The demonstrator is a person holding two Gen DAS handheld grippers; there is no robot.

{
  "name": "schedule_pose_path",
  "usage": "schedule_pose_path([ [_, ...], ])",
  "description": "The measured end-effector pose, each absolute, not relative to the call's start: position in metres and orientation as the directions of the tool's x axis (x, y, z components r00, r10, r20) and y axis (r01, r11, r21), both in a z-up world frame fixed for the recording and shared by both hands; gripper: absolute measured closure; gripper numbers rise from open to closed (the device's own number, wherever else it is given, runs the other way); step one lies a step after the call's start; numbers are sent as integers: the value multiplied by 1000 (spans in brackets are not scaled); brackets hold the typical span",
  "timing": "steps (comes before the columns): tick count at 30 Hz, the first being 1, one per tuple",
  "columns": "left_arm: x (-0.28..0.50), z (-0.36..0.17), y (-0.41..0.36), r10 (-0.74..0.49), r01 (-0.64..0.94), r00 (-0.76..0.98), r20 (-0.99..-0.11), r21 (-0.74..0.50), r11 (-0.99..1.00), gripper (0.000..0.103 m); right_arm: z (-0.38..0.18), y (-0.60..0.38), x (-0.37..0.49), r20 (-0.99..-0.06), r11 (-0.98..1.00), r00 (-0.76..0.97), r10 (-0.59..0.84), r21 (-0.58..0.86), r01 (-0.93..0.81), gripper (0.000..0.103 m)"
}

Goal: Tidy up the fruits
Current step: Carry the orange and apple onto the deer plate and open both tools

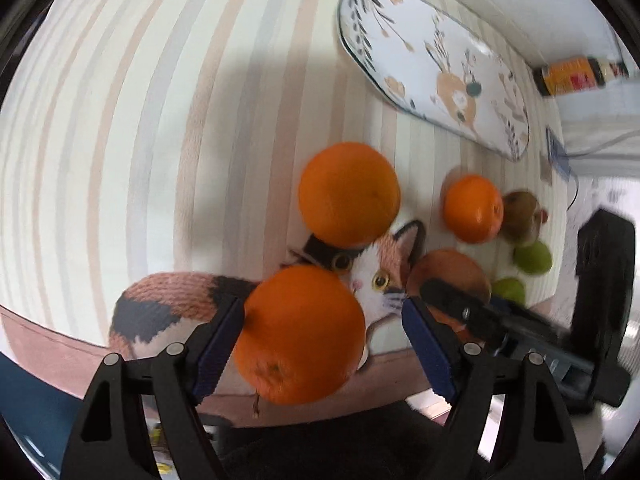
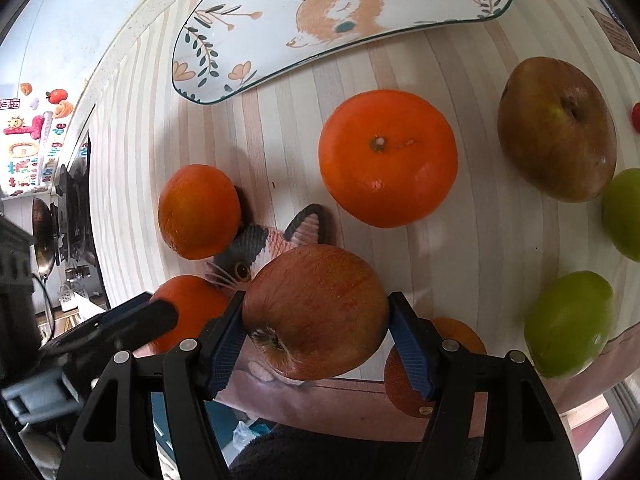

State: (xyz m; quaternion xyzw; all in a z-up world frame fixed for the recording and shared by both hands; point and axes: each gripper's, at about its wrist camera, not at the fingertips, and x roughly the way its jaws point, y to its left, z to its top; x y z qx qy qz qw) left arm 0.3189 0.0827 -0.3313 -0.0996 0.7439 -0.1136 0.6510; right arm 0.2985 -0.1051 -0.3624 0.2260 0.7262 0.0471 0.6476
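Note:
In the left wrist view my left gripper (image 1: 324, 336) stands open around an orange (image 1: 300, 336); the left pad touches it, the right pad is apart. A second orange (image 1: 349, 194) and a third (image 1: 473, 208) lie beyond on the striped mat (image 1: 160, 120). In the right wrist view my right gripper (image 2: 316, 320) is shut on a red apple (image 2: 316, 312). An orange (image 2: 387, 158), a smaller orange (image 2: 199, 211), a brown pear (image 2: 556, 130) and two green fruits (image 2: 568, 322) lie around it. The deer-print plate (image 2: 320, 20) lies beyond, also in the left wrist view (image 1: 432, 64).
The right gripper's arm (image 1: 500, 320) crosses the lower right of the left wrist view. A bottle (image 1: 576, 74) lies past the plate. The mat's cat picture (image 1: 380, 276) sits near the table's front edge. A stove (image 2: 68, 216) is off to the left.

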Motion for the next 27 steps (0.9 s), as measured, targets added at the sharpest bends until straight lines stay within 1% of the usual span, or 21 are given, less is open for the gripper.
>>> schedule_pose_path([
  [3,317,-337,74,-201,52,-145,-969,-210,976,23,-362,-104,300,-919,895,-64,389,361,262,32],
  [7,315,-356,62,-112,68,-166,-980,-125,990,23,-364,-99,300,-927,909,-75,368,342,238,31],
  [9,314,-364,64,-123,48,-165,-979,-133,990,23,-365,-95,300,-929,913,-77,362,336,232,31],
  [10,313,-369,66,-131,38,-168,-977,-139,990,26,-365,-94,300,-930,914,-77,361,336,228,31],
  [13,310,-367,74,-171,7,-128,-977,-173,985,27,-366,-86,299,-938,925,-75,338,316,213,32],
  [17,304,-363,79,-167,3,-86,-982,-168,986,28,-366,-82,295,-948,935,-68,312,294,198,32],
  [18,301,-359,89,-166,5,-80,-983,-167,986,28,-367,-82,295,-949,937,-64,309,292,193,32],
  [23,295,-349,82,-184,21,-63,-981,-185,982,28,-353,-84,294,-948,935,-32,317,307,177,32],
  [27,296,-321,84,-197,42,-9,-980,-197,979,28,-331,-88,298,-938,923,21,345,343,173,32],
])
